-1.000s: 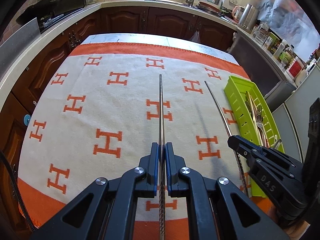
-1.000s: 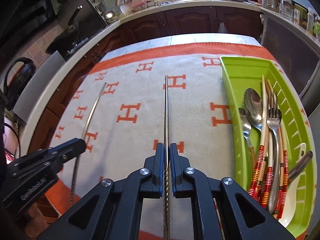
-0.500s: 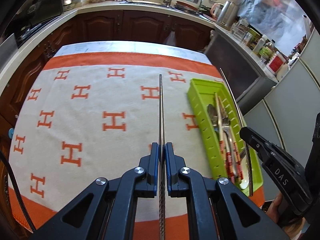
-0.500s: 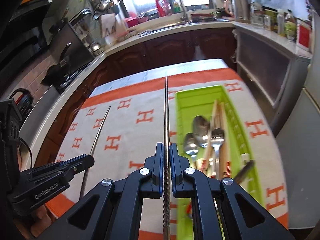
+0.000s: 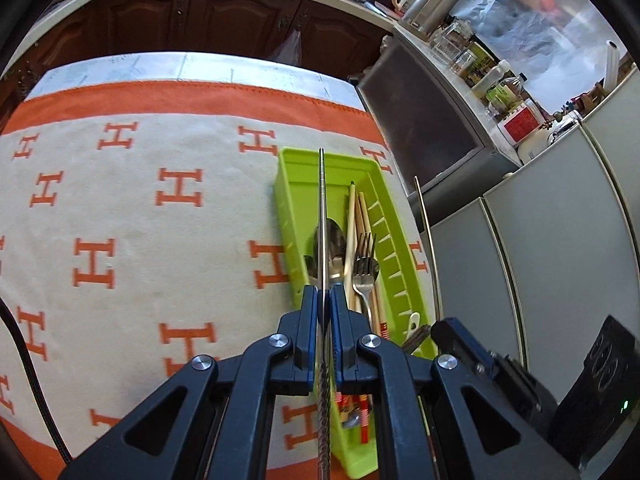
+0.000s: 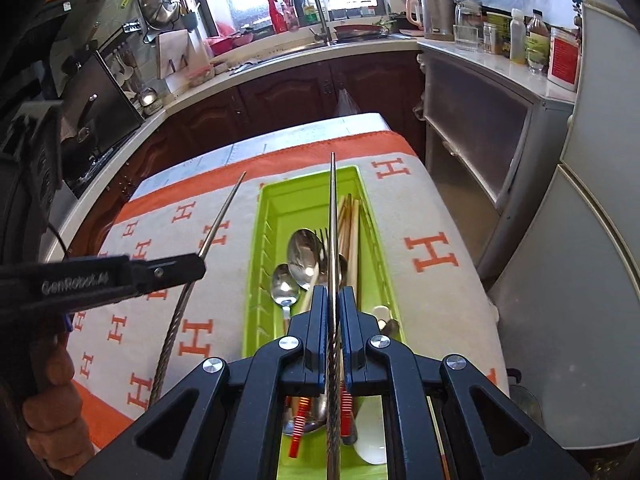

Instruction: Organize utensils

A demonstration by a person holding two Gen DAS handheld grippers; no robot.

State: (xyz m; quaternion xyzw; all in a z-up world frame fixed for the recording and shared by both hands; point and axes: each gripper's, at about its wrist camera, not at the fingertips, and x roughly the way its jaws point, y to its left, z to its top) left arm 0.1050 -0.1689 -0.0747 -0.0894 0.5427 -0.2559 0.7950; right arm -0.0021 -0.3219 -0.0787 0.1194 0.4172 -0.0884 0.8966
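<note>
Left claw (image 5: 322, 296): clenched on a metal chopstick (image 5: 321, 216), the twisted grip end running back between the blue fingers (image 5: 308, 320) and the smooth tip reaching forward. Directly below and ahead of this claw lies the green tray (image 5: 288, 200) on the bench (image 5: 120, 208), which is covered by a cream cloth with orange H marks. The held chopstick lies over the tray's left half, lengthwise.

Right claw (image 6: 331, 300): likewise clenched on a second chopstick (image 6: 332, 216), pointing along the tray's (image 6: 256, 280) long axis. Beneath it, near to far, the tray holds red-banded handles (image 6: 298, 424), a white spoon (image 6: 372, 432), two steel spoons (image 6: 306, 252), a fork and wooden chopsticks (image 6: 354, 224). The far end of the tray is bare.

To the left of the right claw, the left claw (image 6: 200, 266) appears side-on with its chopstick (image 6: 220, 216) slanting forward over the cloth beside the tray; a hand (image 6: 52, 412) grips its handle. In the left view the right claw (image 5: 440, 326) sits just right of the tray's near end, its chopstick (image 5: 426, 232) projecting forward beyond the bench edge.
</note>
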